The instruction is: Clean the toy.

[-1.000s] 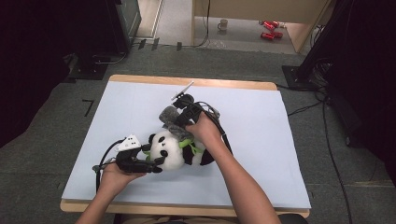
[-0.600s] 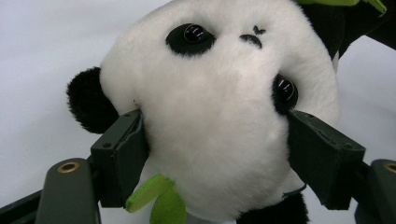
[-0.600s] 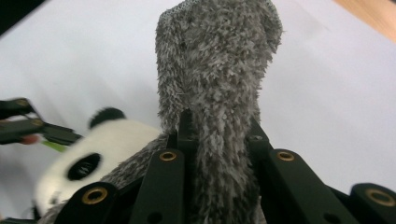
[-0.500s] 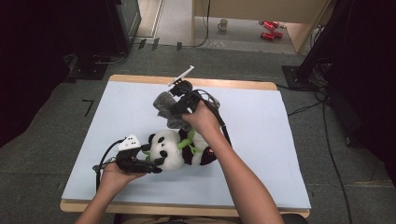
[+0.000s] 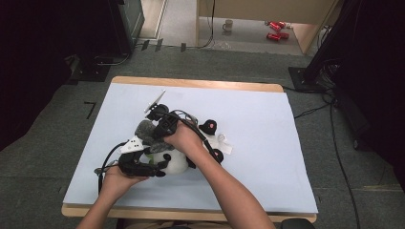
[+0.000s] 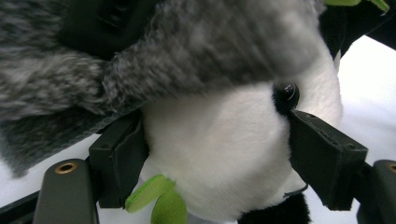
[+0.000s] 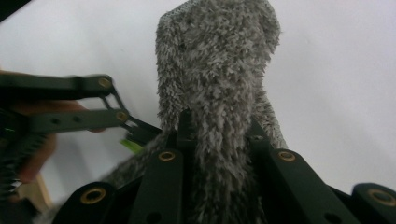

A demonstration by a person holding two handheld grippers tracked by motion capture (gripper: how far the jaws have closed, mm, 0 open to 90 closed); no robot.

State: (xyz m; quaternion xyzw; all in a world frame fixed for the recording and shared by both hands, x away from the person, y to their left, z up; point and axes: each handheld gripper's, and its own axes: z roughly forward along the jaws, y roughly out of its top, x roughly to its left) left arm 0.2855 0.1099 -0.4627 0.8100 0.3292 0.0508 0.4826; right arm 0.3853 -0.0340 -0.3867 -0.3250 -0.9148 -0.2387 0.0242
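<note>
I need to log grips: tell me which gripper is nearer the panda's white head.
Left. The left gripper has its jaws on both sides of the panda's white head. The right gripper is shut on the grey fuzzy cloth draped over the head.

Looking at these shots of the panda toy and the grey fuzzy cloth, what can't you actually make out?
- Panda toy, high view: body mostly hidden under both hands and the grey cloth.
- Panda's face, left gripper view: cut off by the frame; cloth covers the top.
- Cloth's lower end, right gripper view: hidden between the right tongs.

Fuzzy cloth (image 5: 145,131) lies over toy panda (image 5: 176,162), apparently on table (image 5: 267,157).
</note>
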